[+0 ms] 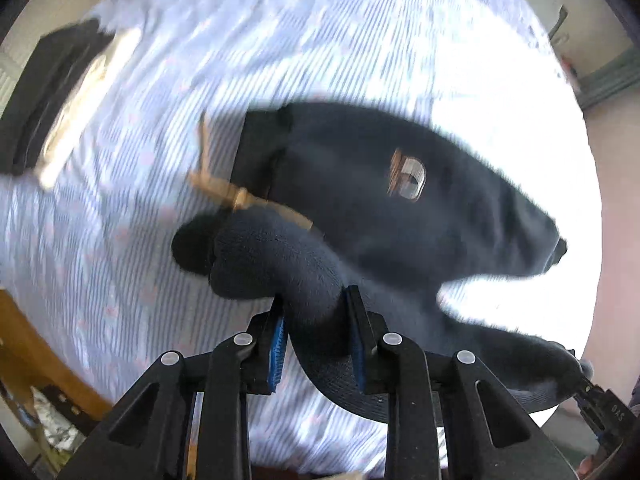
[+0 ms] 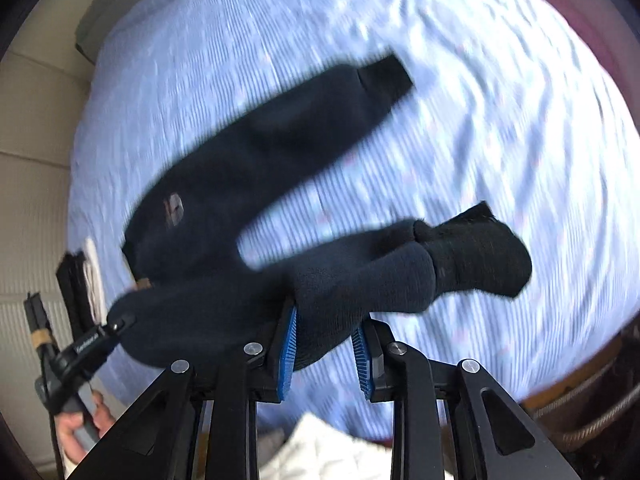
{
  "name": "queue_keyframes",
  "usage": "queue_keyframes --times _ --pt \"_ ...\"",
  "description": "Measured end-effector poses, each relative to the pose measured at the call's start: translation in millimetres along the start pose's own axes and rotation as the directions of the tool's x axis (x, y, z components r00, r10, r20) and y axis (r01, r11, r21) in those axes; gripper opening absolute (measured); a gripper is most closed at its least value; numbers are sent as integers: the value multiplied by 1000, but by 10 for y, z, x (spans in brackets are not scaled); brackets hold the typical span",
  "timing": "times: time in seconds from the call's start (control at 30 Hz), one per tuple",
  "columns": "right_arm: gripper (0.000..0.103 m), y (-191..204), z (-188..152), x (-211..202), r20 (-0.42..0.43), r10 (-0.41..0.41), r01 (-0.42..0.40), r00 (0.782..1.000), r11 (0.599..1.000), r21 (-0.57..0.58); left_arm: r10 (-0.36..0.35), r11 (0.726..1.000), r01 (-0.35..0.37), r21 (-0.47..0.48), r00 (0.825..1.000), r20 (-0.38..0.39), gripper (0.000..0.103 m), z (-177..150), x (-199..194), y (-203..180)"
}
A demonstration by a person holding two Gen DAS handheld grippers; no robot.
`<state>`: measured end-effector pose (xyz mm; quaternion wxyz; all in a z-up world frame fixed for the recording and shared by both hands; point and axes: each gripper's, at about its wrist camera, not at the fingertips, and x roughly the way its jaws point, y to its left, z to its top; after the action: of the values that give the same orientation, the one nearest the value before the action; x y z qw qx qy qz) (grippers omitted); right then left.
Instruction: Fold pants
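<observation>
Dark navy fleece pants (image 1: 380, 200) with a tan drawstring (image 1: 240, 196) and a small patch (image 1: 408, 174) are lifted over a blue striped bed sheet (image 1: 160, 100). My left gripper (image 1: 316, 320) is shut on the waistband end. My right gripper (image 2: 328, 332) is shut on one leg (image 2: 360, 280) near its black cuff (image 2: 480, 252). The other leg (image 2: 280, 140) lies stretched across the sheet (image 2: 480, 120). The left gripper also shows at the lower left of the right wrist view (image 2: 96, 340). The right gripper shows at the lower right of the left wrist view (image 1: 600, 408). Both views are motion-blurred.
A folded stack of dark and cream clothes (image 1: 60, 96) lies at the sheet's far left; it also shows in the right wrist view (image 2: 86, 280). A wooden piece (image 1: 24, 352) is at the lower left. A cream cloth (image 2: 320, 452) lies below the right gripper.
</observation>
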<state>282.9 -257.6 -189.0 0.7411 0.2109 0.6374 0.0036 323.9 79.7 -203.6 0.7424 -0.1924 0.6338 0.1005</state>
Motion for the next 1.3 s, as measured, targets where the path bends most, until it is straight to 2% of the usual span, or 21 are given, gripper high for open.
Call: queue_keyframes --times 0.17,0.33,0.43,0.5,0.53,0.6,0.63,0.67,0.7,0.77,0.83,0.9,0.97,1.03,1.1,1.17,1.23,1.3 --pt "22 238 710 84 123 34 -36 992 999 13 22 1000 -21 -10 997 70 27 536 31 -135" --pt "19 378 1288 395 129 4 -8 992 1000 29 44 997 -42 -61 999 31 29 982 343 -191" --pt "21 371 1496 567 101 -4 -3 995 998 66 106 994 -105 -29 994 41 43 1168 466 -274" --pt "32 409 1520 589 95 -24 18 995 998 67 151 988 -153 16 986 69 75 1239 401 -332" --pt "35 412 1485 497 123 -45 39 991 998 56 150 986 -156 50 983 110 77 1244 315 -363" --pt "51 433 1366 259 211 -90 91 973 996 8 129 974 -161 160 973 192 86 1228 137 -444" --pt "58 444 1283 158 242 -107 114 964 993 -17 95 955 -154 254 969 228 89 1201 57 -521" --pt "69 450 1185 49 274 -127 146 953 988 -48 57 927 -141 347 969 242 91 1166 11 -590" --pt "73 422 1103 -28 301 -138 167 943 983 -72 26 887 -132 442 971 238 91 1127 -6 -669" --pt "73 358 981 -93 322 -158 200 934 974 -105 -22 802 -101 588 980 199 91 1030 20 -797" --pt "73 238 869 -53 295 -164 208 941 970 -125 -36 712 -81 697 988 152 91 931 107 -916" --pt "73 83 808 32 254 -172 207 952 971 -118 -12 602 -95 793 992 128 91 816 284 -1050" --pt "73 -91 781 190 201 -152 174 968 981 -92 27 527 -119 841 992 124 91 742 468 -1146" --pt "73 -206 791 381 165 -127 140 978 988 -69 74 482 -128 867 992 105 91 699 704 -1207" --pt "73 -297 845 586 122 -90 95 988 995 -37 113 469 -130 874 990 86 91 657 900 -1227" --pt "73 -322 913 693 109 -53 54 993 999 -8 145 483 -124 867 988 60 90 658 1072 -1178" --pt "73 -304 1000 761 114 -4 3 993 1000 8 146 527 -82 846 989 5 79 687 1202 -1124" --pt "73 -268 1134 853 112 22 -25 994 1000 18 111 573 -23 819 993 -50 51 711 1233 -1077"
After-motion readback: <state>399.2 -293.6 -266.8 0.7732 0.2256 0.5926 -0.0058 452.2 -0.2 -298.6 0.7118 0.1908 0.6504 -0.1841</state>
